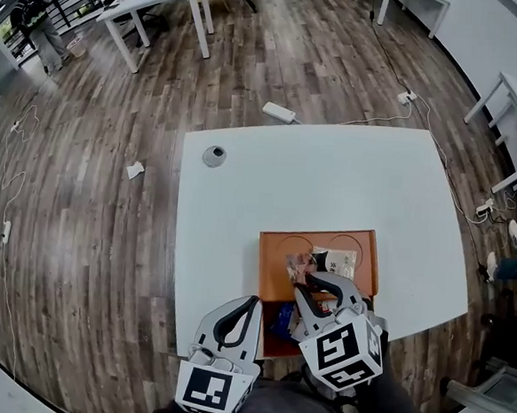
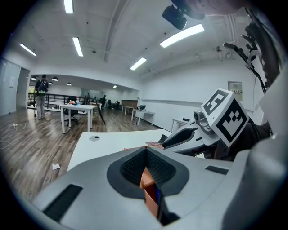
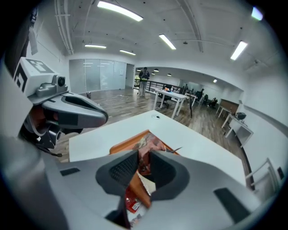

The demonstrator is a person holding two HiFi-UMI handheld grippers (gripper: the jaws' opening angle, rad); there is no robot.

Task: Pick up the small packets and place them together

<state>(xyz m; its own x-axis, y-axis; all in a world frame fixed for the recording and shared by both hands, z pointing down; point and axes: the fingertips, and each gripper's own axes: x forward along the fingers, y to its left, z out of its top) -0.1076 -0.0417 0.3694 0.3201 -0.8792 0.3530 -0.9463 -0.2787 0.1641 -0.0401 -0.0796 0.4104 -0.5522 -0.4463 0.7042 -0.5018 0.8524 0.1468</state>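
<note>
My right gripper [image 3: 144, 154] pinches a reddish packet [image 3: 147, 142] that sticks out ahead of it over the orange tray [image 1: 363, 246], while my left gripper [image 1: 252, 301] (jaws together, empty) sits just left of the blue packet [image 1: 282, 320] at the tray's near end.

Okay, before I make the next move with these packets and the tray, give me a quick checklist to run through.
1. The right gripper has a packet pinched between its jaws: ok.
2. The held packet hangs over the tray, not past its rim: ok.
3. The left gripper is free, jaws together with nothing between them: ok.
4. The white packet and the blue packet lie inside the tray: ok.
5. All packets are gathered in one spot: not ok, white and blue lie apart.
6. The grip is firm enough to carry: cannot tell.
</note>
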